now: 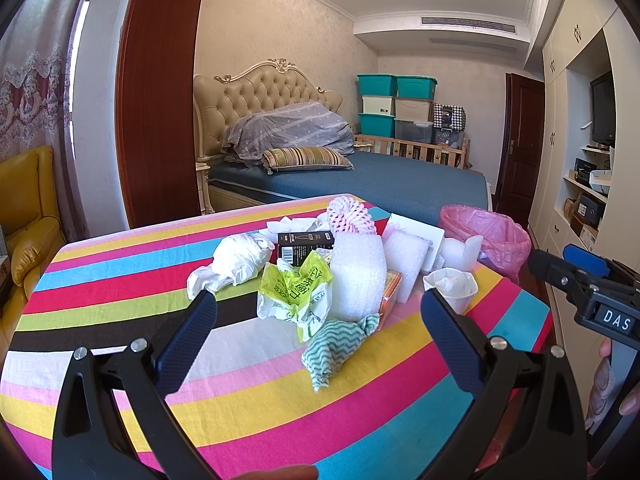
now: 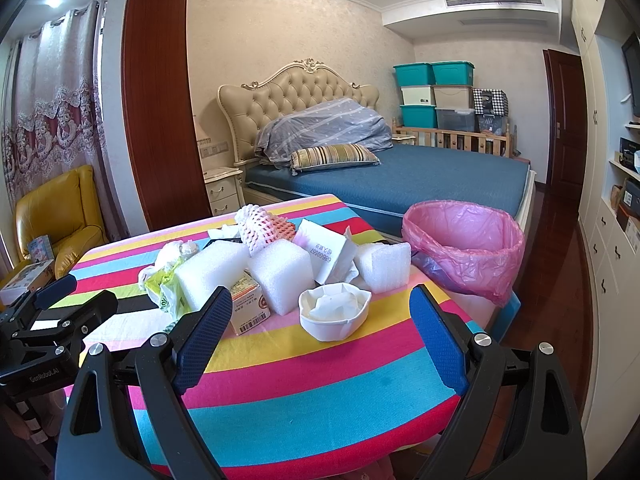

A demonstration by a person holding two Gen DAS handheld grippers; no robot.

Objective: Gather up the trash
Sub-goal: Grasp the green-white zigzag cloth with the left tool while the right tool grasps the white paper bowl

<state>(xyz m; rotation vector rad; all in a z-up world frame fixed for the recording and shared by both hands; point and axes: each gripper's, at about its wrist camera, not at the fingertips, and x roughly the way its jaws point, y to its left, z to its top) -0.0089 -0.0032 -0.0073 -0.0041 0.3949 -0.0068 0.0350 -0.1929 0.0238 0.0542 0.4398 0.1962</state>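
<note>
Hovering over a striped, many-coloured tablecloth (image 1: 120,280): left gripper (image 1: 320,316), jaws spread wide and empty, facing a crumpled white plastic bag (image 1: 236,260), a yellow-green printed bag (image 1: 294,284) and white foam blocks (image 2: 280,276); right gripper (image 2: 320,316), likewise gaping, framing a crushed white paper cup (image 2: 334,312). Standing beside the table's right edge: a pink-lined bin (image 2: 468,240).

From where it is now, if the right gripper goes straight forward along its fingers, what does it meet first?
Most likely the crumpled white paper cup. It sits nearly centred between the open fingers of the right gripper, nearer than the foam blocks behind it. Depth is hard to judge in this fisheye view.
</note>
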